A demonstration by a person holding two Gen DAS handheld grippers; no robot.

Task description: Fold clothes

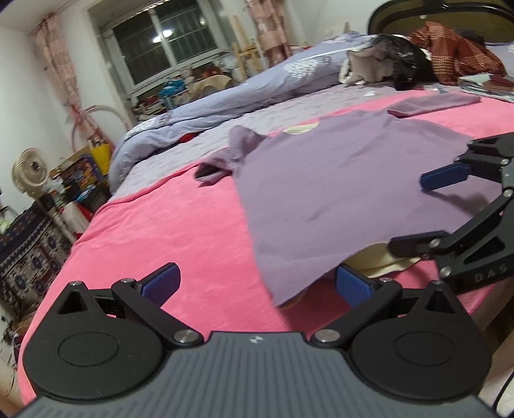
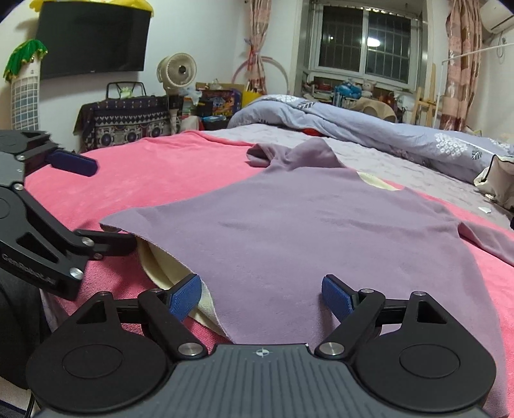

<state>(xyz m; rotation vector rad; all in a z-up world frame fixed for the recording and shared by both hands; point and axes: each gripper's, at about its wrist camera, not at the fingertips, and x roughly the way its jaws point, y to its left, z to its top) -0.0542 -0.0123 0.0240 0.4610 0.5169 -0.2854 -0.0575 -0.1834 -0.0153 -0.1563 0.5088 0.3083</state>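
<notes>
Nearest, the left gripper [image 1: 257, 286] and right gripper [image 2: 261, 297] both stand wide apart, gripping nothing, at the hem of the purple shirt [image 2: 289, 225]. It lies flat on the pink blanket [image 1: 167, 231], a rumpled blue duvet [image 2: 369, 128] beyond.

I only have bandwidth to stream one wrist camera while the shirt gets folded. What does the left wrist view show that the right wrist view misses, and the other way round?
Only the left wrist view shows the dark curved headboard and the red checked garment heaped near it. Only the right wrist view shows the black wall-mounted television and the white air conditioner. Both share the purple long-sleeved shirt spread flat on the pink blanket, the crumpled blue duvet, the window, and both open grippers, left gripper and right gripper, at the shirt's near hem.
</notes>
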